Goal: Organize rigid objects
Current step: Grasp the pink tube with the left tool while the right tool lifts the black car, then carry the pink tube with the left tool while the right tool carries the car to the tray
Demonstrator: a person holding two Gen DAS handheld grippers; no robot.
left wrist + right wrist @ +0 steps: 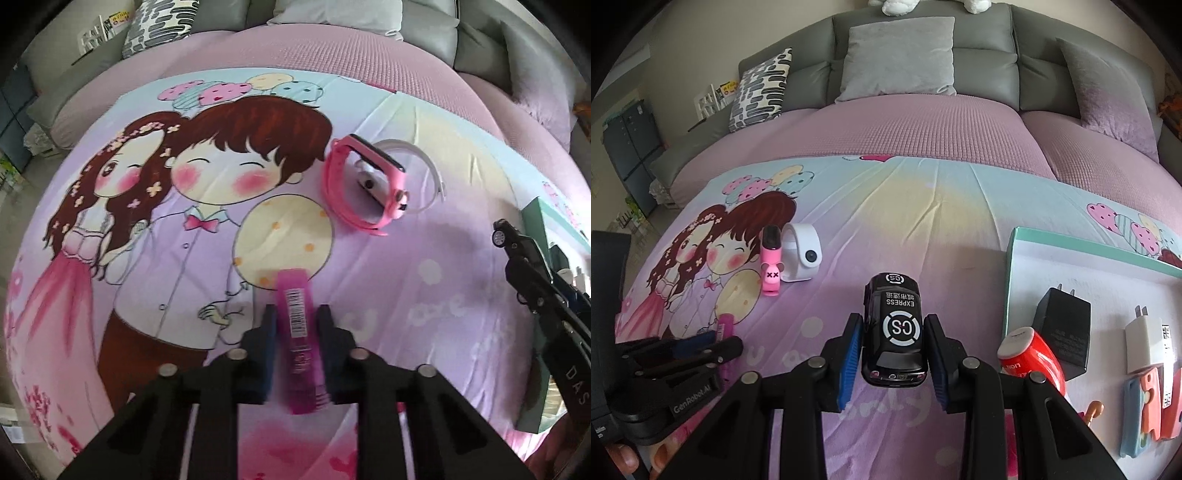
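Pink cartoon-print sheet (pixel 923 229) is covering the bed, and everything is sitting on it. Over on the left, the left hand-held gripper (pixel 297 314) is clamping a translucent magenta tube (pixel 301 343) with a barcode label, its pads (pixel 269 347) pressing on both sides, and the tube is sticking out past the tips, pointing down toward the sheet. Just beyond it, a pink kids' smartwatch (pixel 771 264) is standing on edge, touching a white smartwatch (pixel 803 256) right beside it, both next to the printed cartoon couple.

In the middle, the right hand-held gripper (pixel 894 347) is squeezing a black toy car (pixel 894 328) with "EXPRESS" and a round CS logo on its roof, blue pads against both of its sides, so the car is hanging just above the sheet.

On the right, a shallow box lid with a teal rim (pixel 1089 245) is holding a red-and-white container (pixel 1032 356), a black plug charger (pixel 1062 334), a white plug charger (pixel 1143 341) and a couple of colourful phone-case-looking things (pixel 1145 406) near the edge.
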